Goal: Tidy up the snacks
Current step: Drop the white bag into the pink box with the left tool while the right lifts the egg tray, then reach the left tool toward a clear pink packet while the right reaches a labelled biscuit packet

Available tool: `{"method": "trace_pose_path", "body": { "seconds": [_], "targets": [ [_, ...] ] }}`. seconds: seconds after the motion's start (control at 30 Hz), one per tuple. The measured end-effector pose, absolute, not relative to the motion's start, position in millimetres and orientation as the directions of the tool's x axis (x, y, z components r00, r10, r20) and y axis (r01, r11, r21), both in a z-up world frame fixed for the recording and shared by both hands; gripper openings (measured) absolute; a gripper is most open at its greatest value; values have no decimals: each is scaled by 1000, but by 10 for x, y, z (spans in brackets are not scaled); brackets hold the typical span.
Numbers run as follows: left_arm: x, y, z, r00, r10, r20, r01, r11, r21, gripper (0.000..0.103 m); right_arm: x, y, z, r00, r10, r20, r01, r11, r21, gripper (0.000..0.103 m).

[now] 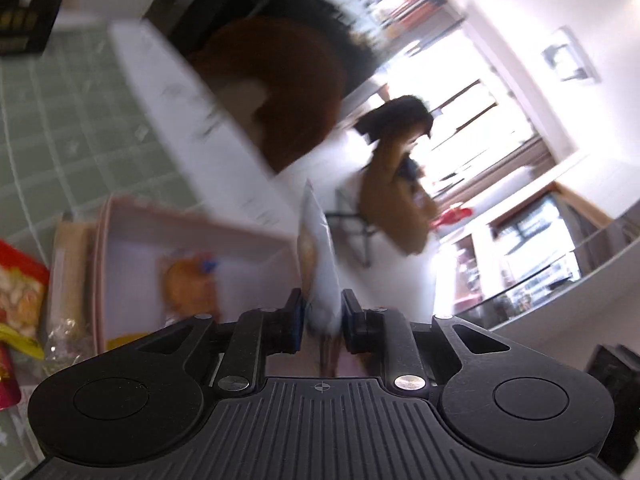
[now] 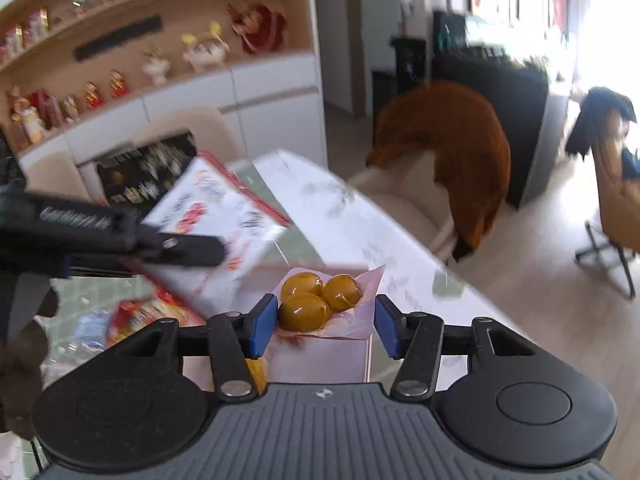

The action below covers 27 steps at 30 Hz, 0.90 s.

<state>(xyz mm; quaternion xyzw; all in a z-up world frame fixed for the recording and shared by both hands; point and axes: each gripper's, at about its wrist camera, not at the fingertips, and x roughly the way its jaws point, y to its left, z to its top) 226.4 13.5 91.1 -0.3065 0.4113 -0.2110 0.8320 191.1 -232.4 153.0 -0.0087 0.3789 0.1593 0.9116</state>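
Our left claw (image 1: pixel 322 320) has a thin white snack packet (image 1: pixel 318 256) standing edge-on between its fingers; the blue pads sit right against the packet's sides, though blur keeps us from saying how firmly they press. Our right claw (image 2: pixel 325 326) has a pink-white pack of yellow round sweets (image 2: pixel 320 300) between its fingers, the left pad touching the pack's edge while a sliver of gap shows at the right pad, so we cannot tell whether it truly grips. We take the pink box (image 1: pixel 192 248) on the table (image 1: pixel 92 128) as our landmark: the white packet hangs above its right wall, an orange-printed packet (image 1: pixel 190 288) lies inside it, and red and yellow snack bags (image 1: pixel 20 292) lie just left of it. A large white-and-red snack bag (image 2: pixel 216 220) shows beyond the sweets in the right view.
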Motion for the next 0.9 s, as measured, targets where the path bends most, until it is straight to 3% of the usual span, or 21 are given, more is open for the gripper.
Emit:
{"method": "trace_pose_path", "body": {
  "seconds": [0.1, 0.3, 0.53, 0.67, 0.8, 0.9],
  "targets": [
    [2345, 132, 548, 535, -542, -648, 60, 790, -611, 28, 1991, -2224, 1121, 621, 299, -725, -315, 942, 119, 53],
    [1955, 695, 641, 629, -420, -654, -7, 839, -545, 28, 2032, -1929, 834, 581, 245, -776, -325, 944, 55, 65],
    [1232, 1727, 548, 673, -116, -730, -275, 877, -393, 28, 2011, -1744, 663, 524, 127, -842, -272, 962, -25, 65],
    [968, 2293, 317, 652, -5, -758, -440, 812, -383, 28, 1857, -1579, 711, 516, 133, -846, -277, 961, -18, 65],
    [880, 2552, 182, 622, 30, -783, -491, 794, -359, 28, 1709, -1347, 817, 522, 143, -841, -303, 953, -26, 65],
    [823, 2444, 157, 628, -4, -778, -453, 812, -369, 28, 1558, -1170, 919, 530, 166, -831, -331, 943, -23, 71]
  ]
}}
